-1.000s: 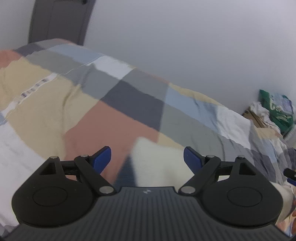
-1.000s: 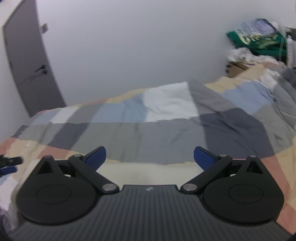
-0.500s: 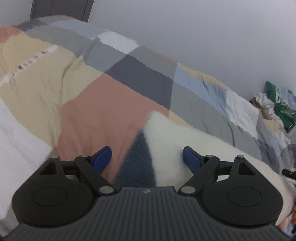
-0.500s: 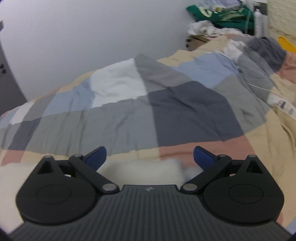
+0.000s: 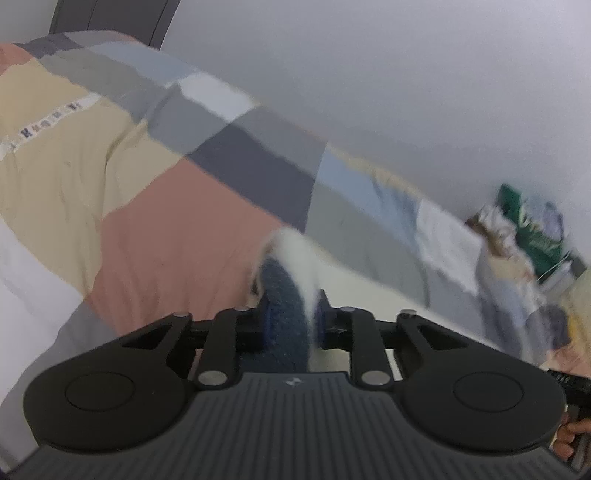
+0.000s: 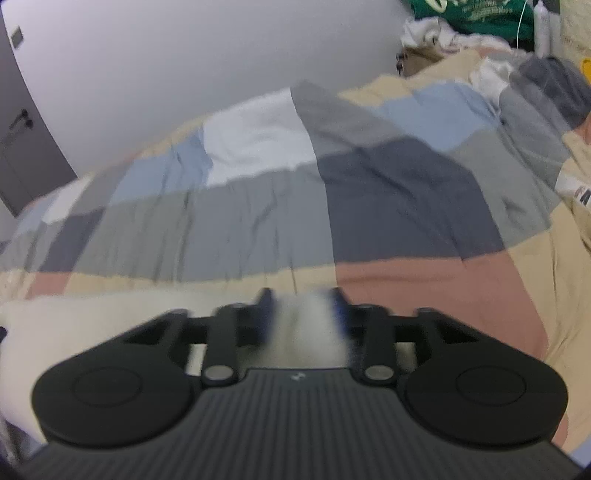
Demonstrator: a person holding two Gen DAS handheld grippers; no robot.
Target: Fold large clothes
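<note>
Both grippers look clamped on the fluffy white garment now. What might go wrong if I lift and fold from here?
1. The left gripper pinches only a bunched navy-and-white corner of the fluffy white fleece garment; it may slip out under load.
2. The right gripper view is motion-blurred, so its bite on the fleece is hard to confirm.
3. The garment lies on the patchwork bedspread, which could get dragged along.

No text can be read: dark characters run along a white strip (image 5: 48, 123) on the patchwork bedcover (image 5: 177, 229) at far left, and pale print marks a green garment (image 6: 476, 14) at far right, both too blurred.
</note>
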